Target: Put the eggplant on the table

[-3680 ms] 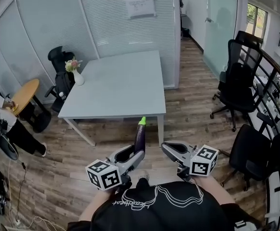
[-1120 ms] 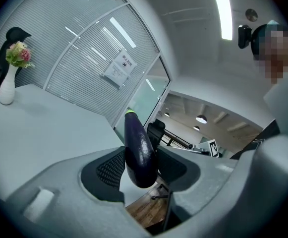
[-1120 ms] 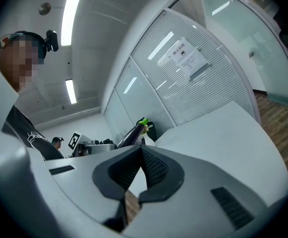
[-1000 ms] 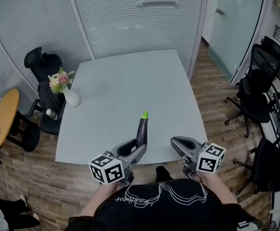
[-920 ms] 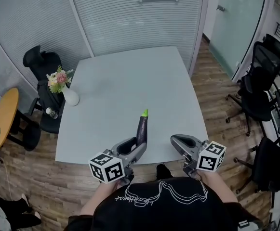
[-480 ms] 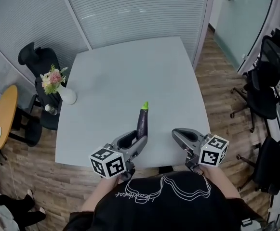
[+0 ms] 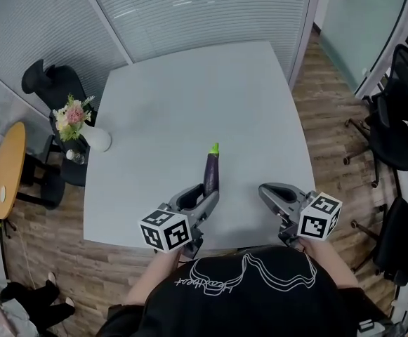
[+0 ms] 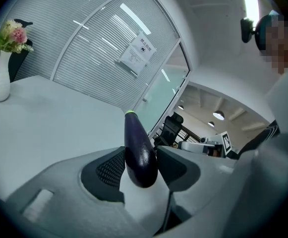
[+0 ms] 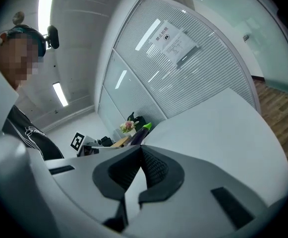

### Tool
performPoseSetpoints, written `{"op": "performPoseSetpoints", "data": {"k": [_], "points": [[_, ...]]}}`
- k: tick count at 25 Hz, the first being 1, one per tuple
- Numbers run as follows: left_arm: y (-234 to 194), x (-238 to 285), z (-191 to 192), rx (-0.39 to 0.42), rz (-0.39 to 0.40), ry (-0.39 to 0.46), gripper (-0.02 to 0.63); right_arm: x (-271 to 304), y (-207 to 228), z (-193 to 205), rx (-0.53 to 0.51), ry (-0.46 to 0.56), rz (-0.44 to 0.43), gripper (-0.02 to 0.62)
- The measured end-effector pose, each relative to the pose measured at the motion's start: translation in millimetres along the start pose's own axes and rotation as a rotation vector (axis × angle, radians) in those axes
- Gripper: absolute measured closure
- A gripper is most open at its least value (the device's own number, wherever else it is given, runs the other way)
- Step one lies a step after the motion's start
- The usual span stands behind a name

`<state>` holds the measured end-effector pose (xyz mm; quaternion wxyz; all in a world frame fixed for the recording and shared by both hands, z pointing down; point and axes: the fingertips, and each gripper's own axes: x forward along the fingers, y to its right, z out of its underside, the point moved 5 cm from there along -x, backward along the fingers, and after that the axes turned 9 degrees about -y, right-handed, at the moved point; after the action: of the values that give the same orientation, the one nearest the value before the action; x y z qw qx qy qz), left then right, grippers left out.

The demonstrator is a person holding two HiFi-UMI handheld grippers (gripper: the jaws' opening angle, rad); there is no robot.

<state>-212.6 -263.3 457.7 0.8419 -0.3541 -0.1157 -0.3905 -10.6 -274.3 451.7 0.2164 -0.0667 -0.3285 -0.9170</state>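
Note:
A dark purple eggplant (image 7: 211,173) with a green tip sticks forward out of my left gripper (image 7: 205,194), which is shut on its lower end above the near edge of the pale grey table (image 7: 189,97). In the left gripper view both pads press the eggplant (image 8: 138,150) from either side, its tip pointing away over the table (image 8: 44,118). My right gripper (image 7: 270,191) hovers over the table's near right corner. Its jaws touch at the tips with nothing between them in the right gripper view (image 9: 140,153), where the eggplant's tip (image 9: 143,129) shows far off.
A white vase of flowers (image 7: 84,128) stands at the table's left edge. Black office chairs (image 7: 49,90) stand left of the table and more chairs (image 7: 400,111) to the right. A round wooden side table (image 7: 7,167) is at far left. Glass walls with blinds back the room.
The person has walked up to the table. Both grippers now hang over its near edge instead of the floor, with the eggplant still gripped in the left one.

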Motion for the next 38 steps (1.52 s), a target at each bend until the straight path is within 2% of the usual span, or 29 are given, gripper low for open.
{"op": "performPoseSetpoints", "data": {"k": [6,10,26,38], "points": [[-28,22,4,-0.032,-0.028,-0.03,0.4,13,14,2,0.017,-0.029,0.008,0.586],[-42,40,11,-0.025,-0.065,-0.075,0.4,15,25,1,0.014,-0.035,0.018,0.586],[-96,92,62,-0.102,-0.135,-0.224,0.4,15,56,14,0.073,-0.076,0.058,0.586],[-111,105,84,-0.082,-0.175,-0.293,0.4,7,65,28,0.146,-0.065,0.066,0.586]]}}
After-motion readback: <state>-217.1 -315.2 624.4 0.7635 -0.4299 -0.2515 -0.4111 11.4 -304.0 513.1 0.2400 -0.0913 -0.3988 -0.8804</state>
